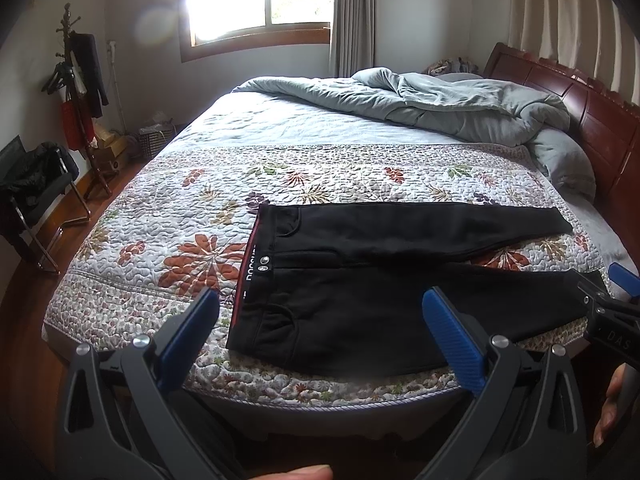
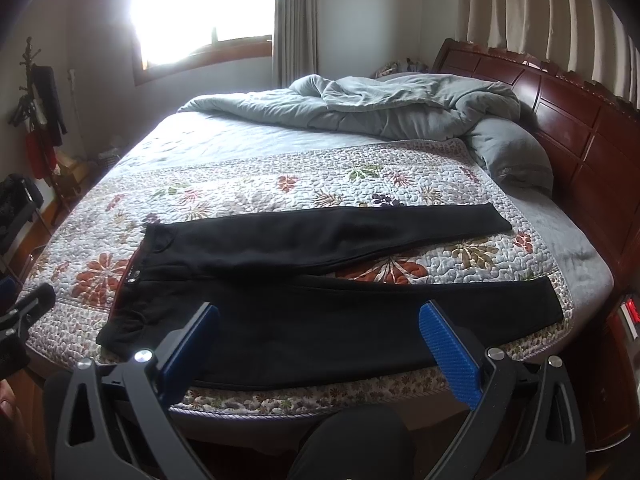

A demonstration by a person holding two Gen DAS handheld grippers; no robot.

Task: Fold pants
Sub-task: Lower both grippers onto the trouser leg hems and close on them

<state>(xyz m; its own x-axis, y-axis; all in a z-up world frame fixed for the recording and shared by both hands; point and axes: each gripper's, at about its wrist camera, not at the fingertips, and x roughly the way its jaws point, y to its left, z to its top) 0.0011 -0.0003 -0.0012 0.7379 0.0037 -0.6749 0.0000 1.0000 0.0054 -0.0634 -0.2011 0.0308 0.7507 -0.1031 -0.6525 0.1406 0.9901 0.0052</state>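
Note:
Black pants [image 1: 360, 304] lie flat on the floral quilt, waistband to the left, both legs spread apart and pointing right; they also show in the right wrist view [image 2: 304, 320]. My left gripper [image 1: 320, 300] is open and empty, hovering above the near edge of the bed over the waist and hip area. My right gripper [image 2: 318, 316] is open and empty above the near leg. Its tip shows at the right edge of the left wrist view [image 1: 616, 296].
The quilted bed [image 1: 168, 240] has a rumpled grey duvet [image 1: 440, 100] at the back and a dark wooden headboard [image 1: 592, 120] on the right. A coat rack [image 1: 80, 92] and a chair [image 1: 36, 200] stand on the floor at left.

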